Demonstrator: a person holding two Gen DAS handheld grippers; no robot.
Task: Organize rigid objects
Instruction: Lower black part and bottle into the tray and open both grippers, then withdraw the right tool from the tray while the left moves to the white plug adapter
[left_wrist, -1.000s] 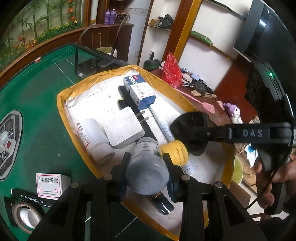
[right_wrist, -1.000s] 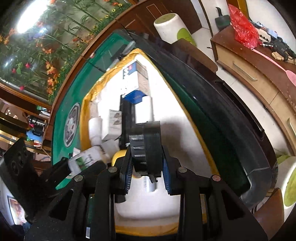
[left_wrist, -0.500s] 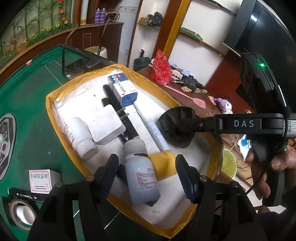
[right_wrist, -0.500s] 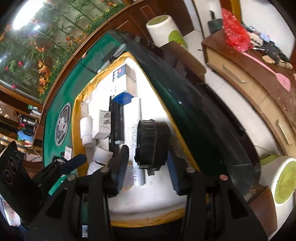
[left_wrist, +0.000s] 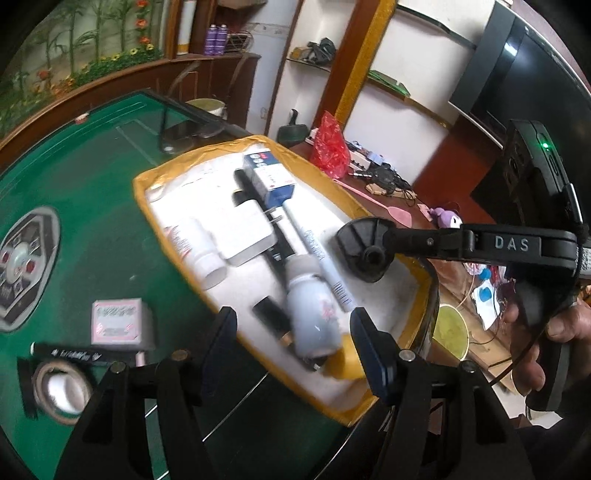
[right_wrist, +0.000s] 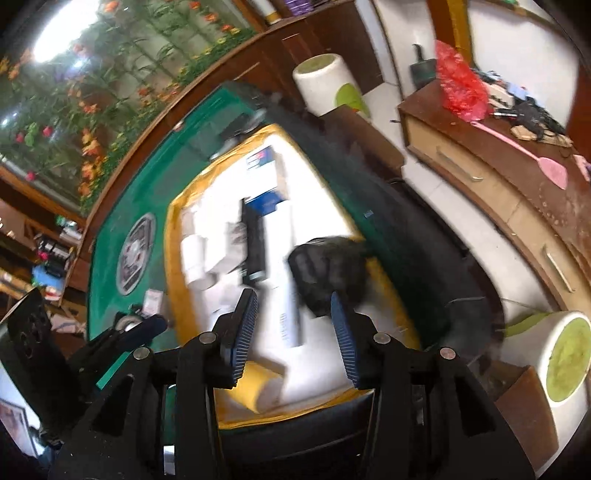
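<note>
The white foam tray with yellow-taped edges (left_wrist: 417, 284) served as the landmark on the green felt worktop (left_wrist: 74, 192). The left gripper (left_wrist: 291, 339) hovered above the tray's near end with its fingers standing wide apart and nothing between the pads; they had just been opening, and the pale grey plastic bottle (left_wrist: 314, 317) lay free on the foam below them, beside a white marker pen (left_wrist: 317, 254) and a yellow-capped tube (left_wrist: 345, 363) at the near rim. The right gripper (right_wrist: 295, 332) hung over the tray's right side, fingers partly spread and gripping nothing; they too had just been opening, and the black round ribbed cap-like piece (right_wrist: 328, 273) sat loose on the foam just inside the right edge. Both items seemed set down there to gather the rigid things in one container. Outside the tray, to its left on the felt, a small pink-and-white box (left_wrist: 118, 319), a black pen (left_wrist: 74, 354) and a tape roll (left_wrist: 61, 391) probably awaited collection.
</note>
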